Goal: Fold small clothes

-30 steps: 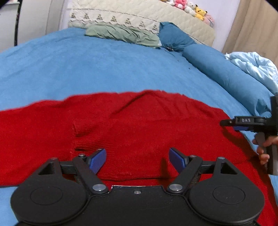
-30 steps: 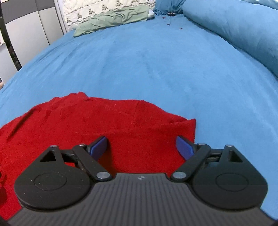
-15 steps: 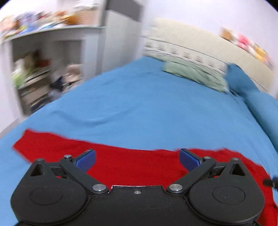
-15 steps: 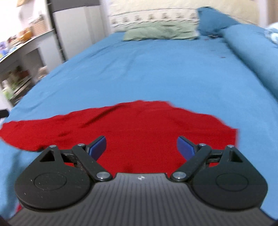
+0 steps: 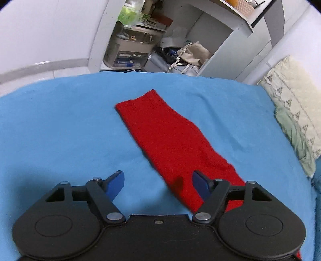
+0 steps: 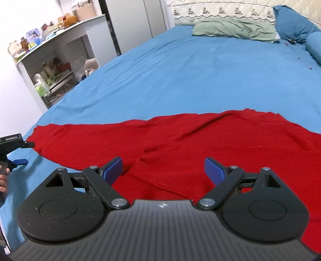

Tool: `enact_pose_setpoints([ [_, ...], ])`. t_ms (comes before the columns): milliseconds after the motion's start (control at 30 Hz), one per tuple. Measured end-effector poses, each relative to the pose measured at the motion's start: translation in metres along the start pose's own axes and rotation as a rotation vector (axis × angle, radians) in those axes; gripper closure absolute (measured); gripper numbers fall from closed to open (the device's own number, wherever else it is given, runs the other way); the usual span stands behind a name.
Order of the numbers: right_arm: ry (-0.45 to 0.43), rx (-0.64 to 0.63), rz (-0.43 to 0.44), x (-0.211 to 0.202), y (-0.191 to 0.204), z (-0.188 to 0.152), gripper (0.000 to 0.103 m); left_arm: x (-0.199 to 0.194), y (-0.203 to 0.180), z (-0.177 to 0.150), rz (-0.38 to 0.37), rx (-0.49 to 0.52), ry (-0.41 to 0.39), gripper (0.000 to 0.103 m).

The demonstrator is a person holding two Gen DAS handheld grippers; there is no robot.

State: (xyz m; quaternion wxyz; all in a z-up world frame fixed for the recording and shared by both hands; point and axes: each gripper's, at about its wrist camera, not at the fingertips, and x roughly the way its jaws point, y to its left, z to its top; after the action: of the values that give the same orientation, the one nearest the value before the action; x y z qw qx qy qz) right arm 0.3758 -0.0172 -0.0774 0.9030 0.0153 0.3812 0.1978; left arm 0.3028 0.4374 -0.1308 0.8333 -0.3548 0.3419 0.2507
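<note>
A red knitted sweater [image 6: 210,140] lies flat on the blue bed sheet [image 6: 180,70]. In the left wrist view one long red sleeve [image 5: 170,136] stretches away toward the bed's edge. My left gripper [image 5: 158,183] is open and empty, just above the sleeve's near part; it also shows at the left edge of the right wrist view [image 6: 14,152], beside the sleeve's end. My right gripper [image 6: 163,168] is open and empty, low over the sweater's body near the sleeve seam.
A green pillow [image 6: 234,30] and a blue pillow [image 6: 295,22] lie by the quilted headboard [image 6: 220,10]. White shelves with boxes and a bag [image 5: 188,54] stand past the bed's left edge [image 5: 60,80].
Both grippers swung left. The left now faces along the sleeve toward the shelves instead of the headboard. The right now looks over the sweater's body and left sleeve. Both stayed open.
</note>
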Motion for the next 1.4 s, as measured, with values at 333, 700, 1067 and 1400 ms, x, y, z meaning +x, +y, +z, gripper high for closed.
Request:
enact_pose_setpoints([
  [333, 0.021, 0.02, 0.001, 0.004, -0.003, -0.007, 0.0, 0.024, -0.013, 0.008, -0.053, -0.059, -0.063, 0.1],
  [700, -0.097, 0.135, -0.054, -0.045, -0.048, -0.001, 0.0, -0.081, -0.222, -0.053, -0.363, 0.49, -0.258, 0.1],
  [1067, -0.158, 0.236, -0.263, -0.132, -0.154, -0.025, 0.0, -0.034, -0.403, -0.312, -0.599, 0.923, 0.111, 0.1],
  [1400, -0.1, 0.206, -0.316, -0.14, -0.185, -0.061, 0.0, -0.043, -0.367, -0.333, -0.578, 1.037, 0.196, 0.018],
])
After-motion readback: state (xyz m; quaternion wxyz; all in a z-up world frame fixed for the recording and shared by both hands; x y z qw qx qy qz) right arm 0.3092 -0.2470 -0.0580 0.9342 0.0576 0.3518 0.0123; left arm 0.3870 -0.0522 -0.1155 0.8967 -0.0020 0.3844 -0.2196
